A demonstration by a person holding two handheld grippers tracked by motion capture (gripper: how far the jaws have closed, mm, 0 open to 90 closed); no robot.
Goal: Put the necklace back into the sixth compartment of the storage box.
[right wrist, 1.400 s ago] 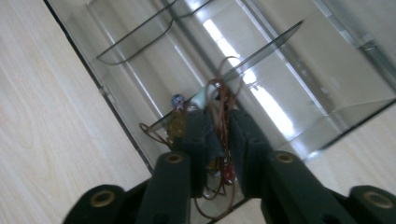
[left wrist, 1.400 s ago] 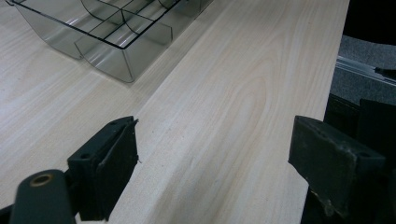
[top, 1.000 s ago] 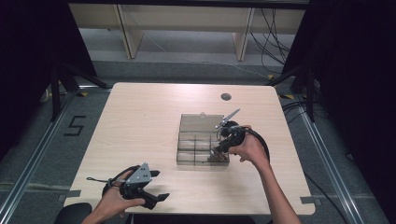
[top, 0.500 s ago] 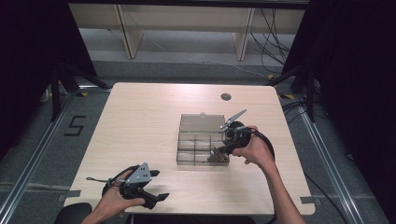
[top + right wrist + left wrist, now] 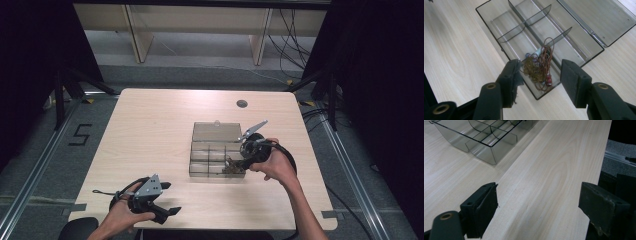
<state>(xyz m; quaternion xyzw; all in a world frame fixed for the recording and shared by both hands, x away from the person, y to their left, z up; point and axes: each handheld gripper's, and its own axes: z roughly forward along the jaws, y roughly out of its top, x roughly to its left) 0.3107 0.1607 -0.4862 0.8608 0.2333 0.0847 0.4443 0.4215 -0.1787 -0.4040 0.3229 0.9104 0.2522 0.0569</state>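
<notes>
Beaded cord tangle in near corner compartment of clear organizer box.

The tangle lies loose in the box, lid open flat. The right tool hovers above it, jaws well apart, gripping nothing. The left tool rests near the surface edge, wide open, empty.

The box is cut off by the top edge in the left gripper view; the tangled necklace's beads are too small to count.
</notes>
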